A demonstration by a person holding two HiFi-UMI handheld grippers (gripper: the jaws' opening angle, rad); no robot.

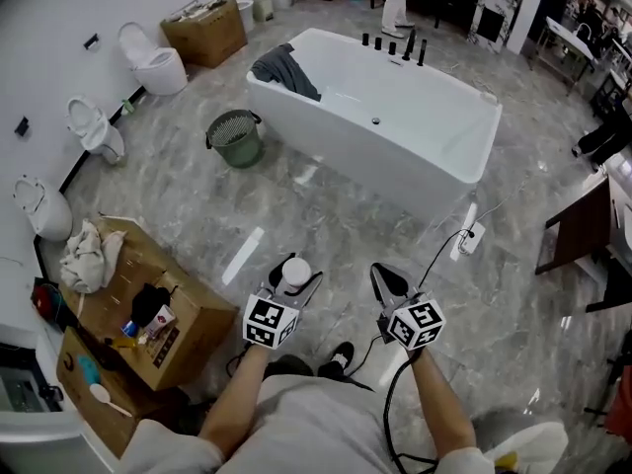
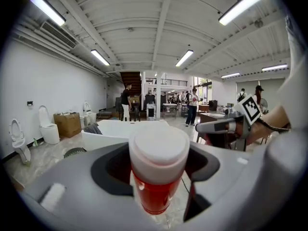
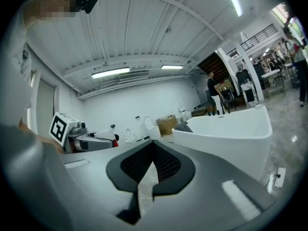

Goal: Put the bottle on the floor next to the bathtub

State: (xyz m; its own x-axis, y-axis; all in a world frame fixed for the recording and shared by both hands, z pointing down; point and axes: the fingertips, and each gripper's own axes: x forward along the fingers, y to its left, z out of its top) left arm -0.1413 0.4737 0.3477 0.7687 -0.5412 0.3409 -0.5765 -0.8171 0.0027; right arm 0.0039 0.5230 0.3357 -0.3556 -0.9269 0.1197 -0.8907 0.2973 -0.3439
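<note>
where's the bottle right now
The bottle is low centre-left in the head view, clamped in the left hand-held gripper, beside the right hand-held gripper and well short of the bathtub.

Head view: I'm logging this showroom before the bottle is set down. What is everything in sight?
bathtub: one, white, middle of the floor.
cloth: one, grey, draped over bathtub's left end.
wastebasket: one, green, floor left of bathtub.
toilets: at least three, white, along left wall.
cardboard boxes: three, brown, one by far wall, two near left.
power strip: one, white, floor near bathtub's right end.
bottle: one, red with white cap, in left gripper.
left gripper: shut on bottle.
right gripper: shut, empty.
</note>
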